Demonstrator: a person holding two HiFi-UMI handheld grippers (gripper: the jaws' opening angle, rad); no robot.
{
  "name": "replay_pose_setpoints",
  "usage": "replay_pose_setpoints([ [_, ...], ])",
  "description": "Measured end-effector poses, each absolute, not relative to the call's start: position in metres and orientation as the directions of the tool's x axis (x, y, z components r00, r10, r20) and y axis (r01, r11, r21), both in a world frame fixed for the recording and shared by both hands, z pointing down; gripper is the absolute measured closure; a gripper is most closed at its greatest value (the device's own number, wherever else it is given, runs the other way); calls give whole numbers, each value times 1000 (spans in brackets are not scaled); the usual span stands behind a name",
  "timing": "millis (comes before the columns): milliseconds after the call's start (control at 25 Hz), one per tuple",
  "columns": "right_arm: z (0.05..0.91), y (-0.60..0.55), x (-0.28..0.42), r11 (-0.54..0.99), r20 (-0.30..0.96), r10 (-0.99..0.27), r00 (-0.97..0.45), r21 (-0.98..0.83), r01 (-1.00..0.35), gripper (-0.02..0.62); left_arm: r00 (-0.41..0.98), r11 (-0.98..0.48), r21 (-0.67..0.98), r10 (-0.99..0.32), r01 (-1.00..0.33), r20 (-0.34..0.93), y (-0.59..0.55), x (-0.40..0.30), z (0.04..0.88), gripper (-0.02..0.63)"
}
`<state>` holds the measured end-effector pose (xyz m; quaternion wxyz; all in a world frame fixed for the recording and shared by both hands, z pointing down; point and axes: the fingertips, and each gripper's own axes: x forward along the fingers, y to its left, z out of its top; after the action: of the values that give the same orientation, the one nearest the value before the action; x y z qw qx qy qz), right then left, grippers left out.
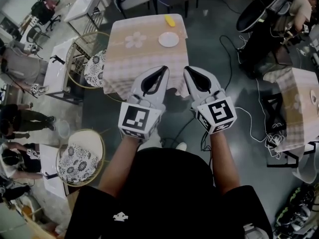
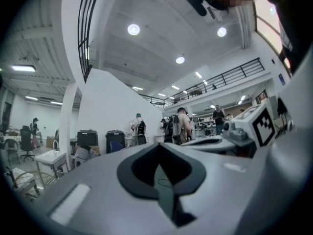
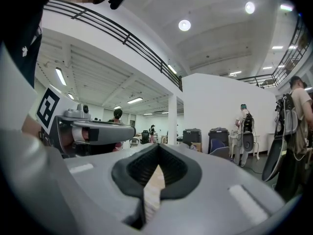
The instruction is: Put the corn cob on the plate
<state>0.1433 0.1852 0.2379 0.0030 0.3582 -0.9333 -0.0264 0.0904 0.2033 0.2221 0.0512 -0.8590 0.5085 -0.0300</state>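
Yellow corn cob (image 1: pixel 170 20) lies at the far edge of the checked-cloth bench (image 1: pixel 124 68), at 12 o'clock from the white plate (image 1: pixel 168 39); it is near the plate but not on it. Flower print (image 1: pixel 135 40) sits at 9 o'clock of the plate. Both grippers are held level at the bench's 6 o'clock side, side by side, well apart from cob and plate. Left gripper (image 1: pixel 163 69): clenched, jaws together, empty. Right gripper (image 1: pixel 188 69): clenched, empty. 2 wicker chairs, (image 1: pixel 94 66) and (image 1: pixel 79 161), stand at 9 and 7 o'clock of the bench.
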Motion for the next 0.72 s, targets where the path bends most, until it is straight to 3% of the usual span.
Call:
replay_pose_setpoints([
  [720, 243, 100, 74, 713, 18, -700, -714, 46, -699, 594, 507, -505, -68, -862, -860, -10, 115, 15, 224, 597],
])
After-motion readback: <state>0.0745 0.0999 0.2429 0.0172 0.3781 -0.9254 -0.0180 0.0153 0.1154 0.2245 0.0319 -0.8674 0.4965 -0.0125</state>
